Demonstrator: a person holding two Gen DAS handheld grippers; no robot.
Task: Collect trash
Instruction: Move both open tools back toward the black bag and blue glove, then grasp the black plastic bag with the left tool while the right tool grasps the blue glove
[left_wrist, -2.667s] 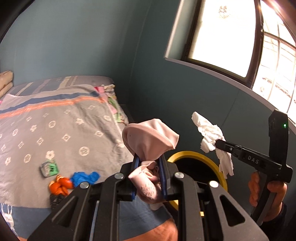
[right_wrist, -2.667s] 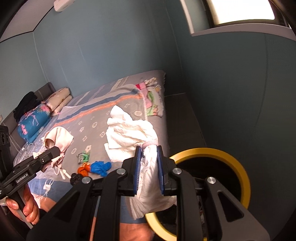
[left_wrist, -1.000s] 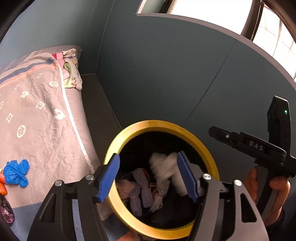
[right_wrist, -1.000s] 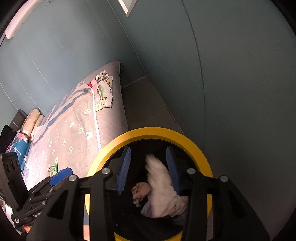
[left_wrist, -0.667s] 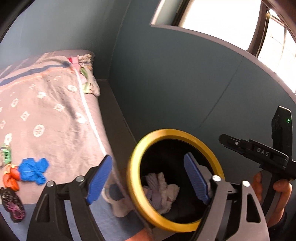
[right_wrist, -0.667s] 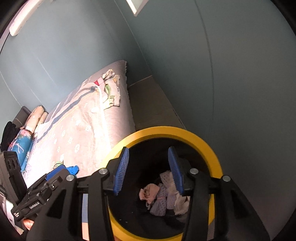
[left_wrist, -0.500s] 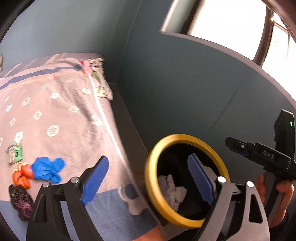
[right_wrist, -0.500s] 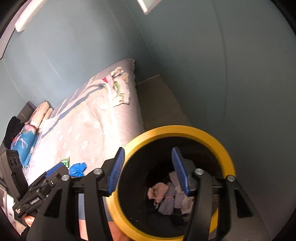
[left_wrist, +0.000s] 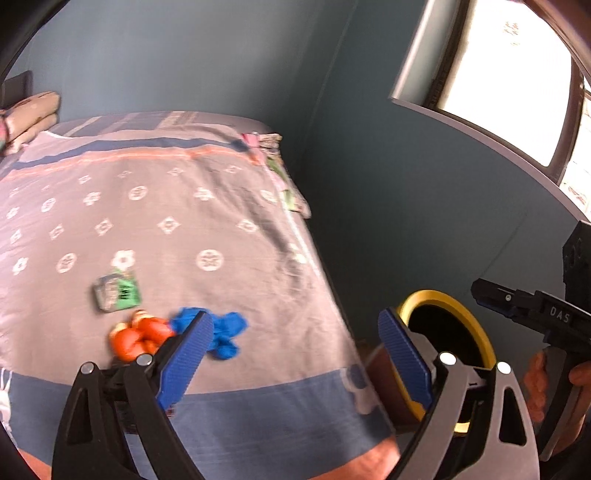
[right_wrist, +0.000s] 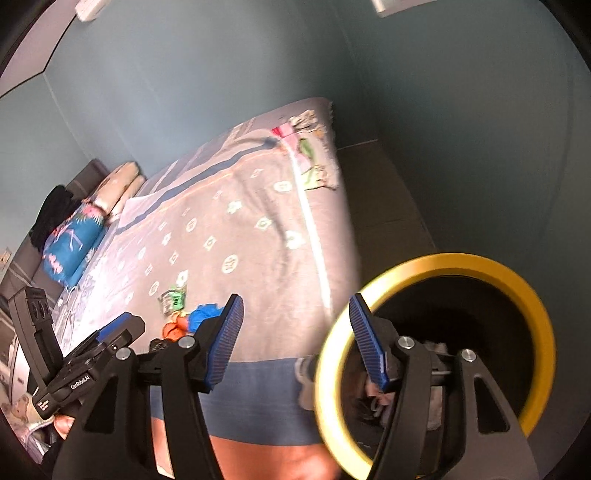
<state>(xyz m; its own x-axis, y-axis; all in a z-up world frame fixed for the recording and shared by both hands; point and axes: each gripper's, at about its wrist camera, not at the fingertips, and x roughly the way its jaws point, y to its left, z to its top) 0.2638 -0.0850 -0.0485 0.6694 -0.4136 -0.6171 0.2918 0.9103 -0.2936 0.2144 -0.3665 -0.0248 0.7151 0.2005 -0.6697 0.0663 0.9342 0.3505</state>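
Left gripper (left_wrist: 295, 354) and right gripper (right_wrist: 295, 339): jaws opening, empty, aimed from yellow-rimmed bin (right_wrist: 532, 291) toward blue glove (left_wrist: 221, 332) near bed's (left_wrist: 166, 221) foot edge.

Left tool (left_wrist: 293, 350) opening, right tool (right_wrist: 295, 336) opening, both empty

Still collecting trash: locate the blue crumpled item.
The blue crumpled item lies on the bedspread in the left wrist view, touching the orange scrap to its left, below the green wrapper.

window (left_wrist: 517, 85) glare, motion blur, fisheye
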